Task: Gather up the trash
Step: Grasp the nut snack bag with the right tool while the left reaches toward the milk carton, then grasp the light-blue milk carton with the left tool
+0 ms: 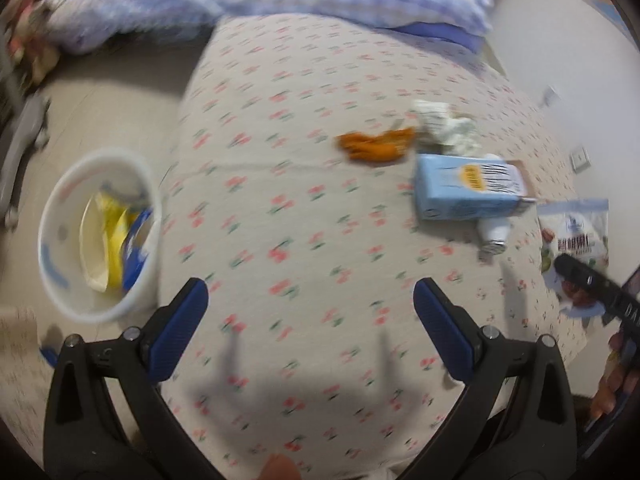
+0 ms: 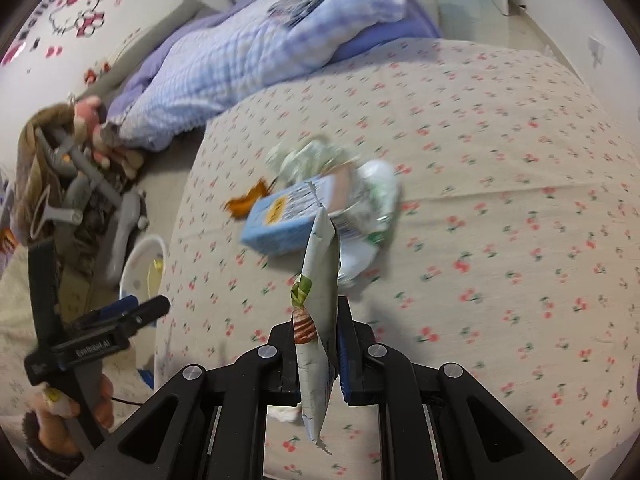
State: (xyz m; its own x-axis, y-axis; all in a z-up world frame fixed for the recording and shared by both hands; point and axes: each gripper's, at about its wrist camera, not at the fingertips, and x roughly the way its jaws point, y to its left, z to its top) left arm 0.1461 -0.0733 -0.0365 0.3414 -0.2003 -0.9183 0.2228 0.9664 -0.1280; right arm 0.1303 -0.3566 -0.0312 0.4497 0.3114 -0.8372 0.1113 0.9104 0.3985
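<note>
The bed [image 2: 500, 152], spread with a cherry-printed beige sheet, carries the remaining litter: a pale blue carton [image 1: 468, 188], crumpled white tissue [image 1: 448, 124] and orange peel [image 1: 376, 146]. Beside it on the floor stands the round white plastic bin [image 1: 60, 224], close for dropping. The right hand-held gripper [image 2: 318, 356] is clamped on a flat white snack packet [image 2: 318, 320], lifted clear of the sheet. The left hand-held gripper [image 1: 310, 312] hangs wide open, empty.
</note>
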